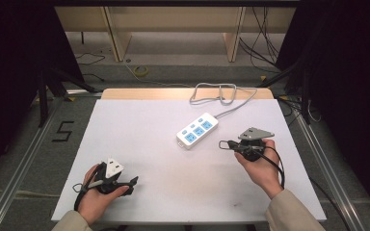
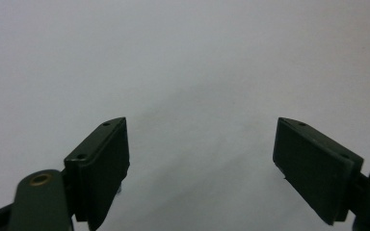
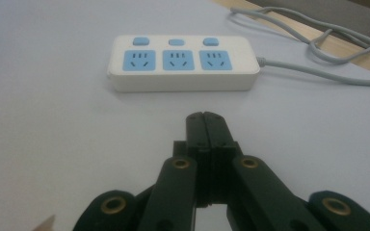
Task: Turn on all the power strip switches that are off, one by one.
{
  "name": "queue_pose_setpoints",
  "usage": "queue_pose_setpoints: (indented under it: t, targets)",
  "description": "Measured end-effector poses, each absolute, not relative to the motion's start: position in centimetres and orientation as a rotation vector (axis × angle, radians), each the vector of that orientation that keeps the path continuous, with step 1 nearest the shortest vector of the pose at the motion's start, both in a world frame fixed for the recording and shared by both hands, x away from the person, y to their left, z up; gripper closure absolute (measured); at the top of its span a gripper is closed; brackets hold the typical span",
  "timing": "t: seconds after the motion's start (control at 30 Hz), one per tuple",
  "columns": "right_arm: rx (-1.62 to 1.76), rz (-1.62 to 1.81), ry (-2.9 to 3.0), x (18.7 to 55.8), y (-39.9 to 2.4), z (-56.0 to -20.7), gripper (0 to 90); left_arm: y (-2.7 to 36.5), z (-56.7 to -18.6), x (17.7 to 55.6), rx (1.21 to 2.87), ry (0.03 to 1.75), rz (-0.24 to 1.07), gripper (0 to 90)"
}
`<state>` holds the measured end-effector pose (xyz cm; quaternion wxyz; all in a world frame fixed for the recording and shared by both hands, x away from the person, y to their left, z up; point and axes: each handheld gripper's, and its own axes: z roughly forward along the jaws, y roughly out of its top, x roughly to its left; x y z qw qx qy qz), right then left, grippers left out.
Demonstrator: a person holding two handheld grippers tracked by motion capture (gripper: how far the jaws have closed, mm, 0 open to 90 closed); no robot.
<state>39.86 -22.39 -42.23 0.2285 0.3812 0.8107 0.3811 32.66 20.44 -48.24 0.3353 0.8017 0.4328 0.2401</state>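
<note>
1. Nearest the person, the left gripper (image 1: pixel 131 184) rests low at the near left of the white table (image 1: pixel 139 144). In the left gripper view its jaws stand wide apart with nothing but bare table between them, so it is released and idle. It lies well apart from the power strip.

2. Farther in, on the right side, the right gripper (image 1: pixel 221 144) points left across the table. In the right gripper view (image 3: pixel 204 118) its two jaws are pressed flat together with nothing between them: clenched and empty.

3. Just beyond it lies the power strip (image 1: pixel 197 130), flat on the table a little right of centre, sockets and switches facing up. In the high view its long axis runs on a diagonal, from near-left to far-right.

4. Seen along the right gripper, the power strip (image 3: pixel 183 62) sits straight ahead and broadside, its long side across the line of the jaws, near but not touching. The right hand (image 1: pixel 260 168) is clearly the nearer one, so I judge that any reach for the strip falls to it.

5. Farthest, the grey cord (image 1: pixel 217 94) leaves the strip's far end and loops at the table's back edge.
</note>
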Motion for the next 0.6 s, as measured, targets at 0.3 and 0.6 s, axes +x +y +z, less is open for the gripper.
queue_pose_setpoints:
  t: [0.3, 0.6]
  targets:
    - [1.054, 1.029, 2.245, 41.6, -21.5, -42.0, 90.0, 20.5, -48.2, 32.7, 2.09, 1.128, 0.632, 20.1]
    - [1.057, 1.019, 2.257, 42.8, -20.7, -42.2, 90.0, 20.5, -48.3, 32.7, 2.091, 1.128, 0.632, 20.0]
